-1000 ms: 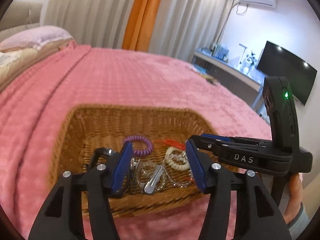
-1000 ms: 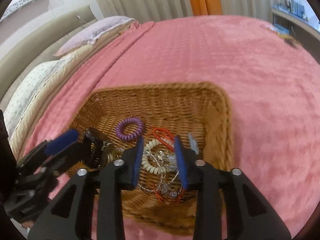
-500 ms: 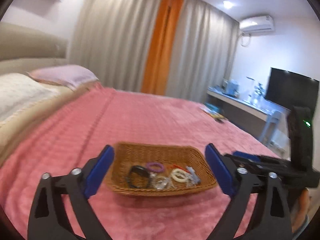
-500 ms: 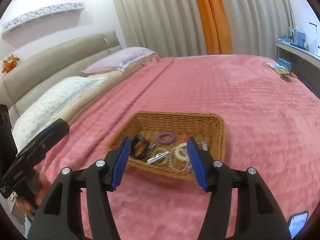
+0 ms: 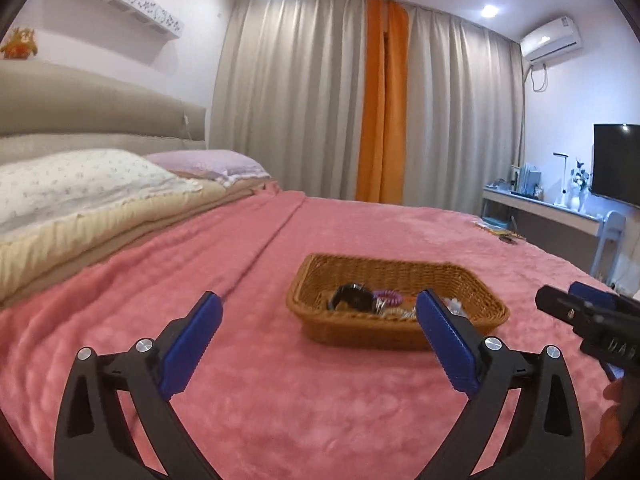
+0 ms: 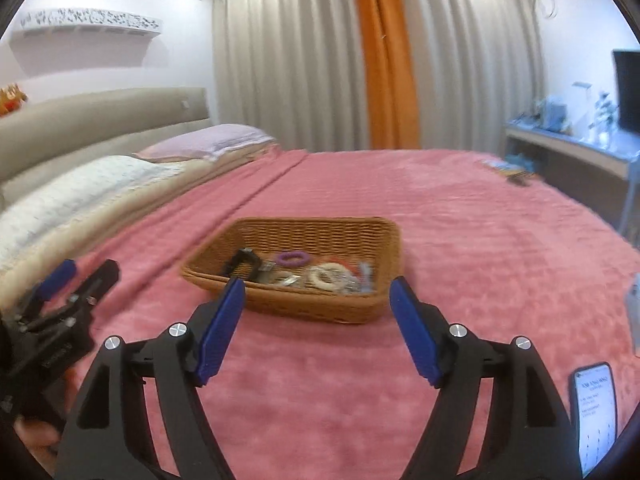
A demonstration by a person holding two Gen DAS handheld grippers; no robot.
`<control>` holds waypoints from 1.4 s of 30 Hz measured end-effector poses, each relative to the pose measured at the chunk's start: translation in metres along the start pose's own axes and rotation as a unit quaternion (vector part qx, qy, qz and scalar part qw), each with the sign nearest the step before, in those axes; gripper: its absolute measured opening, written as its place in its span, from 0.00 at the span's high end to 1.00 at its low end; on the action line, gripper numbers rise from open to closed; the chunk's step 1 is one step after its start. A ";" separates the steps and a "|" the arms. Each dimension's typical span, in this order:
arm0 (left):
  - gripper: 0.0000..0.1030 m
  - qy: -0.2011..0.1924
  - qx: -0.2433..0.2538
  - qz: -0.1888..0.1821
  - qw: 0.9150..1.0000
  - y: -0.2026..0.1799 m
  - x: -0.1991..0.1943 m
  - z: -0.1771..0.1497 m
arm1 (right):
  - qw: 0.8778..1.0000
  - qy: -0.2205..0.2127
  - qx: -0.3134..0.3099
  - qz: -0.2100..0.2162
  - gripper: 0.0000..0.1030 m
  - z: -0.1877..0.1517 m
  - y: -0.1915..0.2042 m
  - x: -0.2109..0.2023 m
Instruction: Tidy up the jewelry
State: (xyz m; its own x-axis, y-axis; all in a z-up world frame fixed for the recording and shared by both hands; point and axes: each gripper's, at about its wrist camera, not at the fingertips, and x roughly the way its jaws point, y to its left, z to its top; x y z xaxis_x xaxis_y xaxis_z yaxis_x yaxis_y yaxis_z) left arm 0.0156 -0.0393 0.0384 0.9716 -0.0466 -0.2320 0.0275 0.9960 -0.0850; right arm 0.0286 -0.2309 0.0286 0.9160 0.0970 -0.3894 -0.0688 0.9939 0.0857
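I have the left hand-held gripper [image 5: 318,318] held low and level over the bed [image 5: 280,400], its blue pads spread wide with nothing between them; the right hand-held gripper [image 6: 318,304] sits the same way, pads wide apart and holding nothing. From the left wrist view the basket [image 5: 360,332] lies ahead at about 1 o'clock, well apart from my fingertips, and the right hand-held gripper shows at 3 o'clock near the frame edge. From the right wrist view the basket is at 12 o'clock, framed between the pads, with the left hand-held gripper at 9 o'clock. The jewelry sits inside the basket: a black band [image 6: 242,262] toward the left, a purple coil ring [image 6: 294,257] toward the far side, a white beaded bracelet [image 6: 326,276] and a tangle of silver pieces I cannot separate. Bare pink blanket surrounds the basket on all sides. A phone [image 6: 596,412] lies at 4 o'clock by the right hand-held gripper. Pillows [image 5: 80,184] run along 10 o'clock.
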 end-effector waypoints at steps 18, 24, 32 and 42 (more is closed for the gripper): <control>0.08 0.014 0.020 -0.016 1.000 -0.014 0.009 -0.030 | 0.995 -0.046 -0.050 -0.072 0.08 -0.034 0.012 0.013; 0.07 0.009 0.015 -0.021 1.000 -0.012 0.007 -0.029 | 0.996 -0.040 -0.031 -0.067 0.08 -0.034 0.005 0.013; 0.07 0.003 0.025 -0.023 0.999 -0.016 0.004 -0.030 | 0.997 -0.036 -0.024 -0.064 0.08 -0.034 0.003 0.011; 0.07 0.007 0.025 -0.020 0.999 -0.017 0.005 -0.029 | 0.997 -0.044 -0.023 -0.060 0.08 -0.034 0.003 0.004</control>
State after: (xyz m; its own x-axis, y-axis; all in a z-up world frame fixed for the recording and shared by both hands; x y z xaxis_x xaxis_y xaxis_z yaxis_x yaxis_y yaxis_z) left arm 0.0132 -0.0588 0.0107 0.9662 -0.0881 -0.2423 0.0793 0.9958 -0.0455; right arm 0.0189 -0.2256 -0.0038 0.9498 -0.0257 -0.3118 0.0274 0.9996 0.0008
